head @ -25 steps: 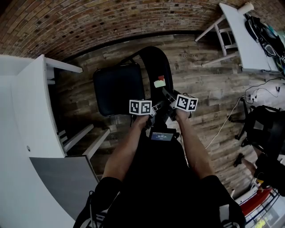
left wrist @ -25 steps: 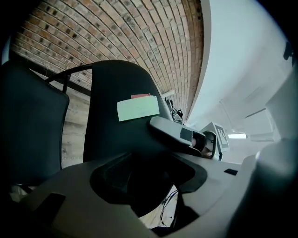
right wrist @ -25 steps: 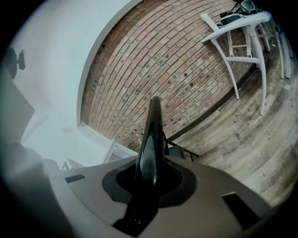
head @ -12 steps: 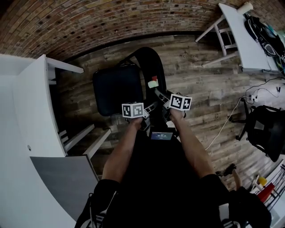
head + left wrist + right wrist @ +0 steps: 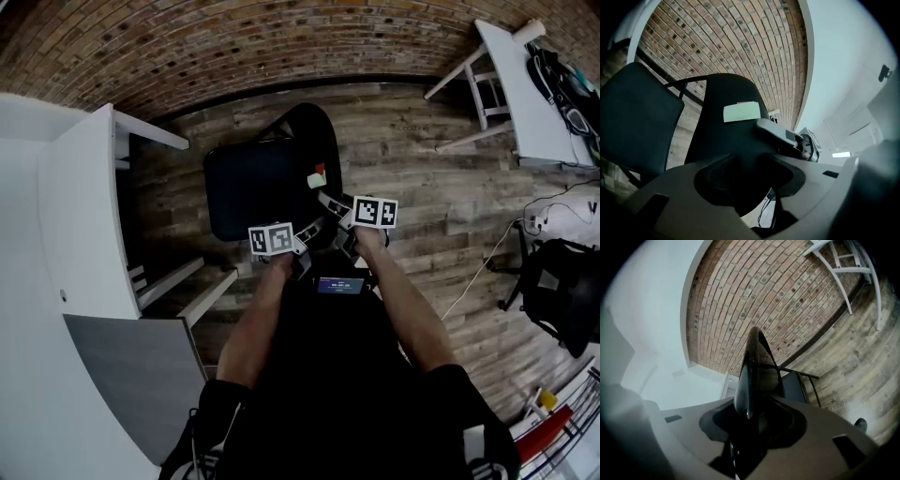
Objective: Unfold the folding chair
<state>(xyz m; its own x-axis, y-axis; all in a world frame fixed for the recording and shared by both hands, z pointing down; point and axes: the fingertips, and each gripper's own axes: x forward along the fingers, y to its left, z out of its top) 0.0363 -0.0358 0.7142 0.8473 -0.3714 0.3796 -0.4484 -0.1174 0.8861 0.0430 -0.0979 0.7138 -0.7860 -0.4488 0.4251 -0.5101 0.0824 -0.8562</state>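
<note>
The black folding chair stands open on the wood floor, its seat [image 5: 251, 187] level and its backrest [image 5: 317, 141] upright with a pale label [image 5: 317, 178] on it. My right gripper [image 5: 330, 201] reaches to the backrest's side. In the right gripper view the backrest's edge [image 5: 751, 362] runs into the gap of the right gripper [image 5: 751, 420], whose jaws are opening. My left gripper [image 5: 302, 251] sits behind the seat's rear. In the left gripper view the left gripper [image 5: 745, 176] faces the backrest [image 5: 726, 136], jaws closing, nothing pressed between them.
A white desk [image 5: 84, 216] stands at the left with its legs beside the chair. A white table [image 5: 525, 94] is at the far right, with a black bag [image 5: 562, 291] and a cable [image 5: 478, 272] on the floor below it. A brick wall [image 5: 234, 47] lies behind the chair.
Both grippers have drifted left in the head view, the left one also back toward me. The chair's seat stays down and its backrest upright.
</note>
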